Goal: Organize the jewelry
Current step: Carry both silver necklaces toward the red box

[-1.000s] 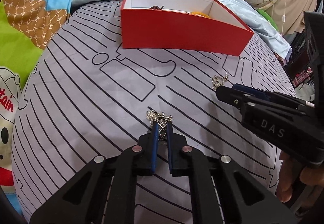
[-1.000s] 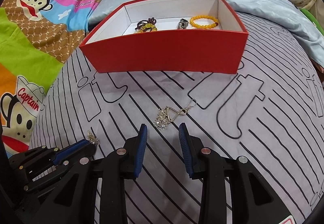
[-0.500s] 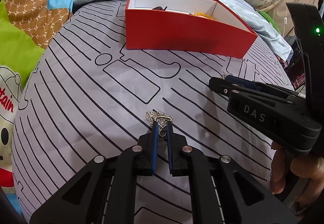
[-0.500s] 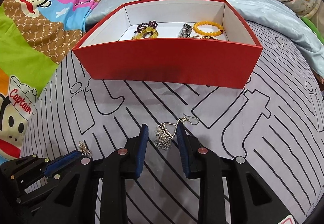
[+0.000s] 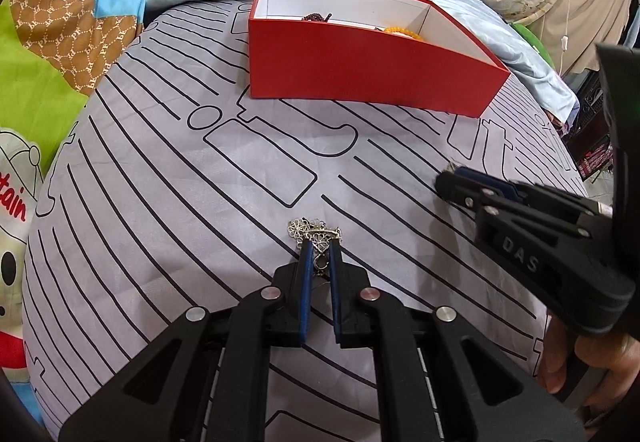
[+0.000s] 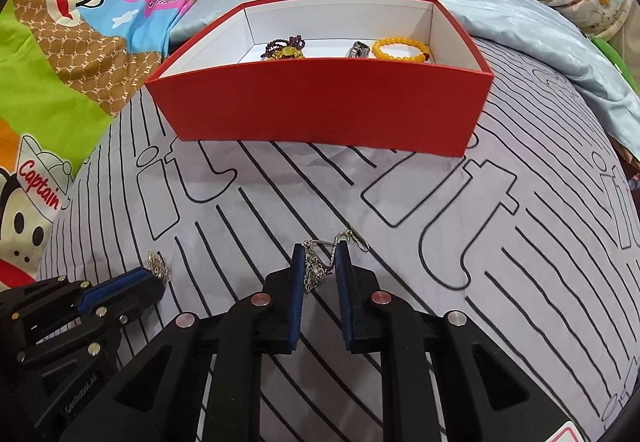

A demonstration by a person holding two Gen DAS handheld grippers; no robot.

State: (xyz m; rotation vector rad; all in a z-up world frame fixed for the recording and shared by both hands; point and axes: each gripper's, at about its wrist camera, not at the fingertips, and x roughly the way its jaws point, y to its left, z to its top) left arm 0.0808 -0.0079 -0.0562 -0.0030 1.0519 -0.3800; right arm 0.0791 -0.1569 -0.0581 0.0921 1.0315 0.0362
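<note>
A silver filigree earring [image 5: 316, 238] lies on the grey striped sheet, pinched between the blue pads of my left gripper [image 5: 319, 248], which is shut on it. A second silver earring [image 6: 318, 262] with a hook lies between the pads of my right gripper [image 6: 319, 256]; the jaws stand a little apart around it, closing in. The red box [image 6: 320, 106] with a white inside stands beyond both. It holds a purple bead bracelet [image 6: 286, 47], a silver ring [image 6: 357, 49] and a yellow bead bracelet [image 6: 400, 49]. The left gripper also shows in the right wrist view [image 6: 154, 280].
The grey sheet with black line print [image 5: 160, 202] covers the bed. A light blue blanket [image 6: 520, 2] lies behind the box. A colourful cartoon quilt [image 6: 60, 42] lies to the left. The right gripper's body [image 5: 540, 242] stands close to the right of the left one.
My right gripper moved forward over the hooked earring and its jaws narrowed around it. My left gripper stayed shut on its earring, and the box looks nearer.
</note>
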